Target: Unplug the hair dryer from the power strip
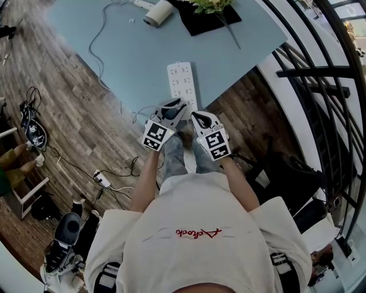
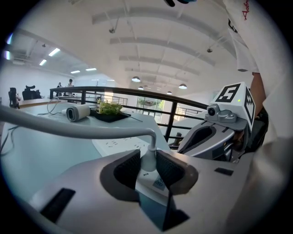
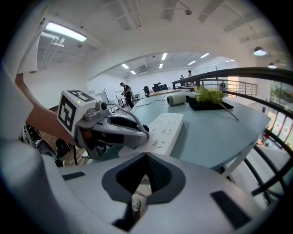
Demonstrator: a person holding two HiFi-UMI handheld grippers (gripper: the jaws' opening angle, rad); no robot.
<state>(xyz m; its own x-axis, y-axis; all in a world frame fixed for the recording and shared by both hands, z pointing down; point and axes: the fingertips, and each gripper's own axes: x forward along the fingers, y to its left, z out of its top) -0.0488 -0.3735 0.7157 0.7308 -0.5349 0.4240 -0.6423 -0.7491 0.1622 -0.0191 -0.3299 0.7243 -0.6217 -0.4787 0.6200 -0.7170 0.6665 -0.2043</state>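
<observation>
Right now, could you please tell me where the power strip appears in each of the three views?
Head view: the strip lies at upper centre, running away from the person.
Left gripper view: centre left, behind the plug that stands between the jaws.
Right gripper view: centre, angled toward upper right.
Shared landmark: the dryer, lying beyond the strip's far end.

Head view's top edge crops the hair dryer (image 1: 159, 12); the left gripper (image 1: 173, 106) hides the plug (image 2: 149, 159).
</observation>
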